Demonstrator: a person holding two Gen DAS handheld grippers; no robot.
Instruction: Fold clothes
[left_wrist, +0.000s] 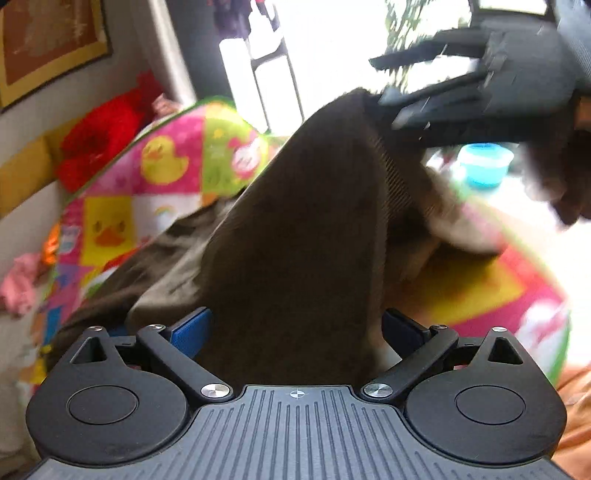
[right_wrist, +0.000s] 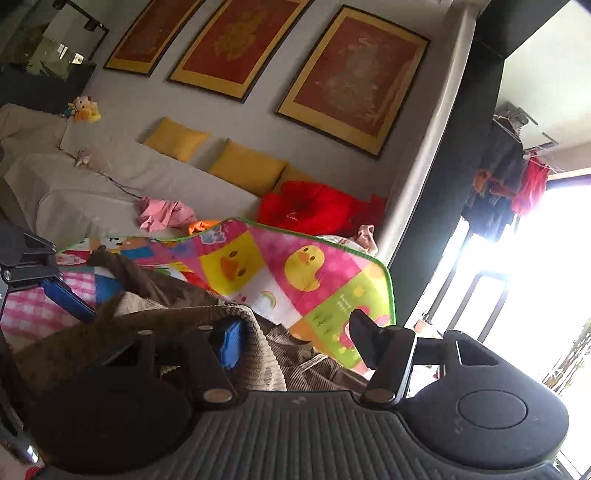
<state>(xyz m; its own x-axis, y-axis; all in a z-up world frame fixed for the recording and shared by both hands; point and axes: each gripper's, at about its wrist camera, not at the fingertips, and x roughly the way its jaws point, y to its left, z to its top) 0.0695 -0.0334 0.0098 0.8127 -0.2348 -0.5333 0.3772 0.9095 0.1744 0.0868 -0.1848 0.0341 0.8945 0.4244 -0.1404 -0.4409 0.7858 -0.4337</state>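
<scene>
The left gripper (left_wrist: 295, 328) clamps a brown corduroy garment (left_wrist: 295, 229) that rises ahead toward the right gripper (right_wrist: 295, 332), whose spread jaws straddle its ribbed hem above the duck-print mat (right_wrist: 295, 266): mid-fold lift, next needing both ends carried over together.

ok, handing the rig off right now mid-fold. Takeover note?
Left gripper: brown garment fills its jaws; a firm pinch can't be confirmed.
Right gripper: jaws apart, the garment's ribbed edge draped over one finger, not pinched.
Garment: one end lifted between both grippers, the rest bunched on the duck-print mat.
Done: no finished fold visible.
Left: likely secure the edge, lay it flat, fold. A pink garment lies on the sofa.
</scene>
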